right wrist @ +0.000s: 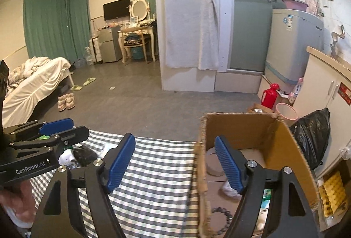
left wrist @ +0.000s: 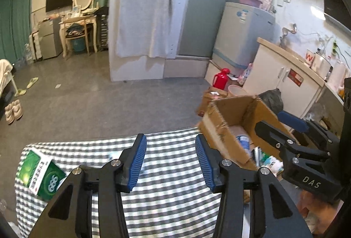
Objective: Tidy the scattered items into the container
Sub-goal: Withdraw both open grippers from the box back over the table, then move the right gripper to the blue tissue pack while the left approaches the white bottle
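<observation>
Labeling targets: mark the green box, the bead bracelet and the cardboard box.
green box [left wrist: 41, 174], left wrist view, on its top face.
bead bracelet [right wrist: 221, 219], right wrist view, on its beads.
cardboard box [right wrist: 237, 128], right wrist view, on its far inner wall.

The left gripper [left wrist: 170, 160] is held with its blue-padded fingers [left wrist: 137, 163] spread wide, nothing between them. The right gripper [right wrist: 175, 163] is likewise spread, fingers [right wrist: 228, 164] empty. Each shows in the other's view (left one at the left edge, right one at the right).
</observation>
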### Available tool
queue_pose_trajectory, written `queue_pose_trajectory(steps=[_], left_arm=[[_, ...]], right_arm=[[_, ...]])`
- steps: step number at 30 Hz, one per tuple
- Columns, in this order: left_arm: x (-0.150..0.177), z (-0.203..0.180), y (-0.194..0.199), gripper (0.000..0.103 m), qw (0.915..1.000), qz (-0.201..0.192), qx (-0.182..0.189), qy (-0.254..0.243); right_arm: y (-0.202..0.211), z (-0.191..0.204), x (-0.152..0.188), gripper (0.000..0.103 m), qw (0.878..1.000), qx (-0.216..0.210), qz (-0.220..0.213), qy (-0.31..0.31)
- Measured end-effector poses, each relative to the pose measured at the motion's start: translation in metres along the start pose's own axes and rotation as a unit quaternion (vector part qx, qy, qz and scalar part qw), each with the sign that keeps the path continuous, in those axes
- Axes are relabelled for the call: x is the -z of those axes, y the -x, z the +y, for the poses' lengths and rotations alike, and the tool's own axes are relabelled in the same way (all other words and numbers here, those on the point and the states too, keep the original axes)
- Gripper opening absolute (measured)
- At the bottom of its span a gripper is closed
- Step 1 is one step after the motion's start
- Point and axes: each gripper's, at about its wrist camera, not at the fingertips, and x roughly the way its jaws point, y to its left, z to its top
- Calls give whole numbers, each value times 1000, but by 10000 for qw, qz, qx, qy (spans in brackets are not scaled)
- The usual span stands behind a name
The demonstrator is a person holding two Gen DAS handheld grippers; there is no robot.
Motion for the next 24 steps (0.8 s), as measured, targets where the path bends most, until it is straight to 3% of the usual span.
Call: queue_pose_trajectory(steps=[3, 10, 14, 21, 24], left_arm=[[7, 18, 2, 61, 9998, 20, -129, 118], [21, 61, 16, 63, 9988, 70, -461, 157], [32, 89, 25, 75, 9981, 83, -559, 250], [67, 126, 25, 88, 9954, 149, -898, 312], [85, 140, 16, 88, 9947, 304, -913, 353]], right_arm=[[-12, 13, 3, 75, 9998, -120, 133, 49], [-44, 46, 17, 75, 9977, -333, 540, 256], [-60, 60, 21, 76, 9959, -490, 708, 271], [-90, 84, 29, 79, 9932, -664, 894, 328], [-106, 93, 35, 79, 9916, -697, 1024, 360]])
